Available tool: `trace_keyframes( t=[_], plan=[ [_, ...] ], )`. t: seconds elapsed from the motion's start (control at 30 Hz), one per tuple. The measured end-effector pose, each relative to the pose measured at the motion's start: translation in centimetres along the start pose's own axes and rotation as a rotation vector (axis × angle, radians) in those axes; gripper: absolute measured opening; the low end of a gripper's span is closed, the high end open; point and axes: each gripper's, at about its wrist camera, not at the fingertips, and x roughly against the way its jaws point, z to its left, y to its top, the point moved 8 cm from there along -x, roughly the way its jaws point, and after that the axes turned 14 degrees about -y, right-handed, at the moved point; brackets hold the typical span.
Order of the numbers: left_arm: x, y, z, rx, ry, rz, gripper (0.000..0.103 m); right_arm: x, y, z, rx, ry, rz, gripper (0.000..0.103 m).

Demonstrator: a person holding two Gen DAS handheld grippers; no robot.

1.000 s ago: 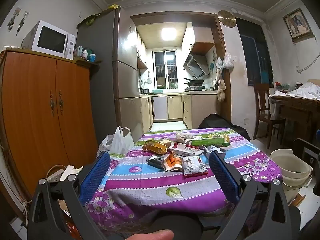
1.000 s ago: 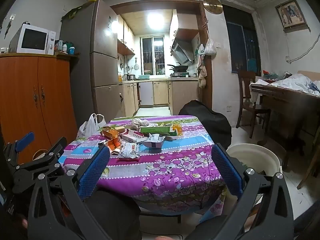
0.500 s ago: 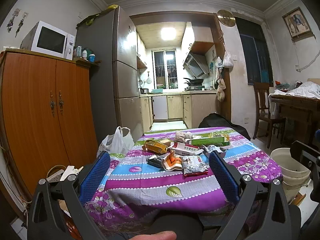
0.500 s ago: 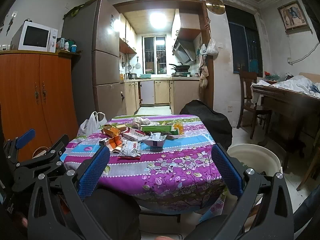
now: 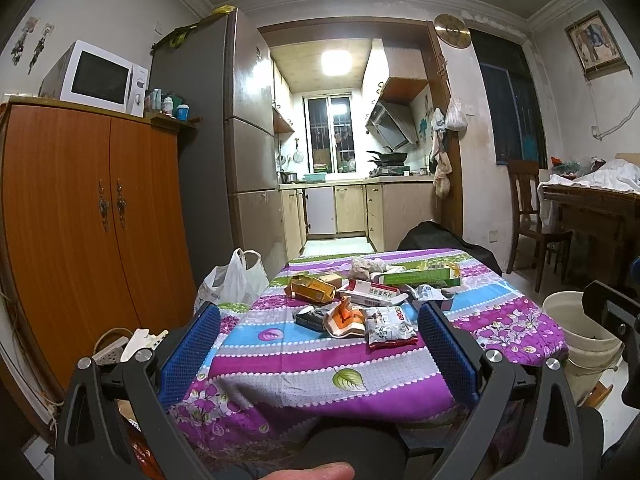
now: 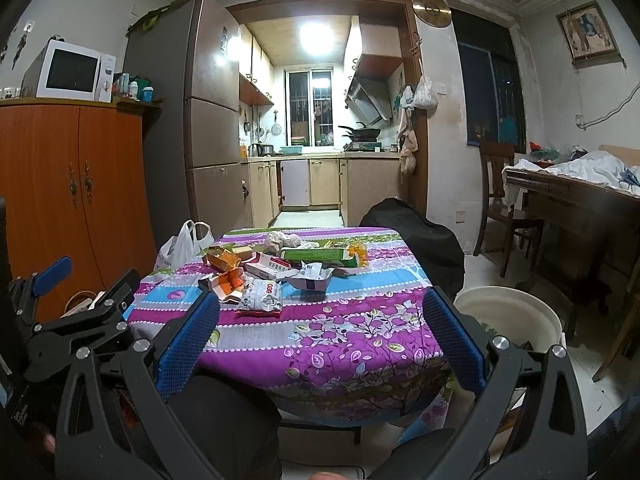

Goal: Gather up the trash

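Trash (image 5: 360,300) lies heaped mid-desk (image 5: 304,372) on the purple flowered cloth, ahead of both my tools at twelve o'clock and well apart from them. My left hand-held gripper (image 5: 318,354) is spread wide and holds nothing; my right hand-held gripper (image 6: 320,336) is the same. A white box (image 5: 370,291) reads "依折麦布片". The pale bucket (image 6: 508,316) stands on the floor at two o'clock of my right one.

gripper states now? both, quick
Left gripper: open, empty, short of the table.
Right gripper: open, empty, also short of it.
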Motion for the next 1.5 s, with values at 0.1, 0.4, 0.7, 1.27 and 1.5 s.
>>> trace_keyframes(
  t=[0.1, 0.4, 0.7, 1.27, 1.5],
  plan=[
    [-0.1, -0.1, -0.1, -0.002, -0.001, 0.002, 0.098, 0.1, 0.0, 0.0, -0.001, -0.002, 0.001, 0.098],
    [-0.2, 0.0, -0.3, -0.005, -0.001, 0.011, 0.098, 0.1, 0.0, 0.0, 0.000, -0.001, 0.001, 0.098],
    [0.0, 0.3, -0.2, 0.006, -0.011, 0.003, 0.098, 0.1, 0.0, 0.0, 0.000, -0.001, 0.000, 0.098],
    [-2.7, -2.8, 0.9, 0.170, -0.171, 0.141, 0.098, -2.1, 3.9, -0.9, -0.065, -0.042, -0.056, 0.098],
    [-5.8, -3.4, 3.8, 0.235, -0.136, 0.165, 0.098, -7.0, 4.2, 0.2, -0.041, -0.026, 0.052, 0.098]
  ],
)
